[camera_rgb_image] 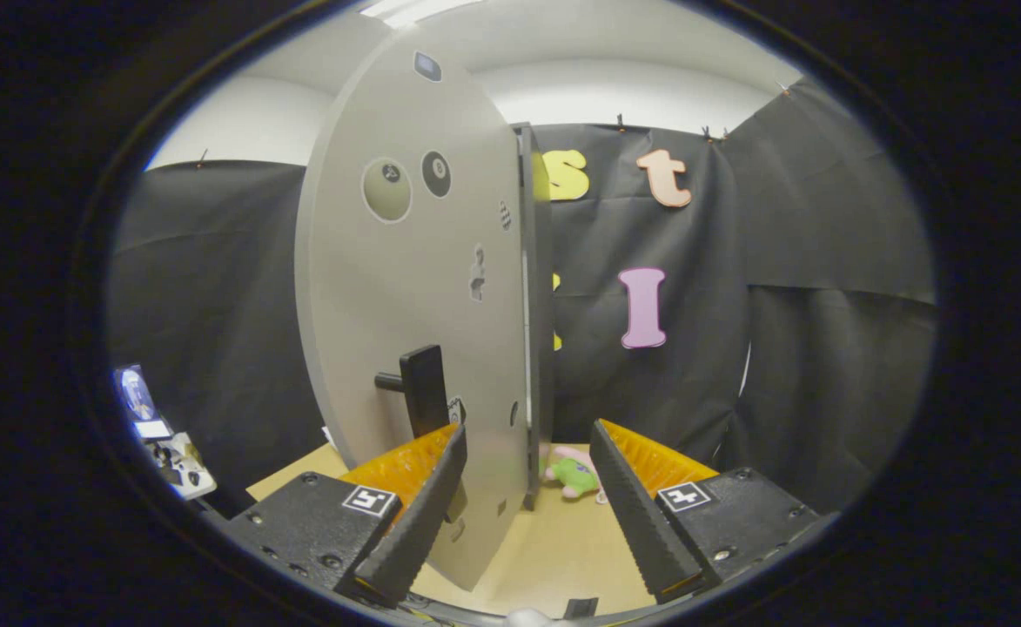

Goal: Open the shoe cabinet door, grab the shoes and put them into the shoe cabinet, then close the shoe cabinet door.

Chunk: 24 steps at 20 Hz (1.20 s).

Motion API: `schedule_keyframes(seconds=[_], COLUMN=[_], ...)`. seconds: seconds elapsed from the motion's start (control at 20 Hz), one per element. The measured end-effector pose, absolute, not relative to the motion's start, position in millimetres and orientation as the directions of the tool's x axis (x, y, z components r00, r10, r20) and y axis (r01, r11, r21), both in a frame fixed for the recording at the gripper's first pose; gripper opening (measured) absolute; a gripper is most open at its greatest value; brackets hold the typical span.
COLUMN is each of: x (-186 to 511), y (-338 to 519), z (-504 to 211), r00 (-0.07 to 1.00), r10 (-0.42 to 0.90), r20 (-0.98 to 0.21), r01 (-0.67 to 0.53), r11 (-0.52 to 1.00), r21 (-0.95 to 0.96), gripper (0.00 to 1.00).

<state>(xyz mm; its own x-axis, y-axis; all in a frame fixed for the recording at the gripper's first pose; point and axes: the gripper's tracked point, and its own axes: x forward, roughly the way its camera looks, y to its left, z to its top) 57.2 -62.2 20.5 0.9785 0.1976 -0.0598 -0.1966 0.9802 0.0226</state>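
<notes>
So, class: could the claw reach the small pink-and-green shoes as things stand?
Probably yes: the claw is open, and the shoes lie on the floor just beyond its fingers, beside the open door's edge.

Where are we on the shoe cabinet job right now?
Done: the cabinet door stands swung open, its handle beside one finger. In hand: nothing; the gripper is open, the door's edge between its fingers. Left: fetch the shoes, possibly the small pink-and-green thing just ahead, shelve them, then close the door.

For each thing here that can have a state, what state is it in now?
shoe cabinet door: swung open, its edge between the fingers.
door handle: free, nothing grips it.
gripper: open, holding nothing.
shoes: on the floor beyond the fingers, not yet picked up.
</notes>
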Motion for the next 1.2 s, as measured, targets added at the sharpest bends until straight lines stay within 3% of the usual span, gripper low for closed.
schedule_keyframes(seconds=[0.85, 1.2], x=[135, 148], y=[140, 165], z=[-6, -7], r00=[0.934, 0.949], r10=[0.342, 0.302], r20=[-0.101, -0.093], r01=[-0.337, -0.299], r11=[0.94, 0.953], r21=[0.056, 0.049], gripper=[0.98, 0.98])
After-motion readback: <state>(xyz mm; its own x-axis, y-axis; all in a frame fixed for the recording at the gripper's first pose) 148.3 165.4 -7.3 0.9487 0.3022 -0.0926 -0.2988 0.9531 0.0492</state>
